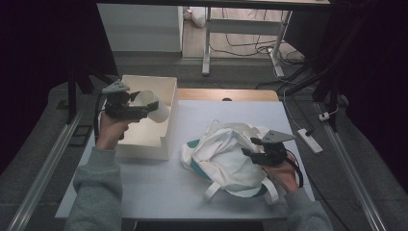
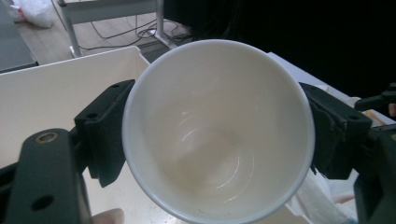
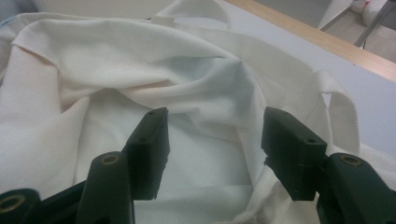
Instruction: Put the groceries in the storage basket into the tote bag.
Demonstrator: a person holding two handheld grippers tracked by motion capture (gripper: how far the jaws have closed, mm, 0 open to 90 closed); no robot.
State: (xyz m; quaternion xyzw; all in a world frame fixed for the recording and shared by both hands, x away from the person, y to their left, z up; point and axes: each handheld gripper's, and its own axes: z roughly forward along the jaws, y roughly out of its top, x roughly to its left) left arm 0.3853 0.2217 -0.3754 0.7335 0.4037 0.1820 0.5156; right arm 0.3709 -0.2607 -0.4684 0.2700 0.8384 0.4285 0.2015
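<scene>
A white paper cup (image 1: 153, 106) is held on its side above the white open box (image 1: 166, 139), with my left gripper (image 1: 140, 111) shut on it. In the left gripper view the cup (image 2: 217, 135) faces me mouth-first, empty, clamped between both black jaws. A crumpled white cloth tote bag (image 1: 219, 154) with teal trim lies on the table at centre right. My right gripper (image 1: 250, 147) hovers open at the bag's right side. In the right gripper view its jaws stand apart over folds of the bag (image 3: 140, 70), holding nothing; a bag handle (image 3: 343, 116) loops at the right.
The white table (image 1: 159, 192) has a wooden strip (image 1: 226, 94) at its far edge. A power strip (image 1: 310, 140) and cables lie on the floor at the right. Metal table legs (image 1: 207, 43) stand beyond. Dark curtains flank both sides.
</scene>
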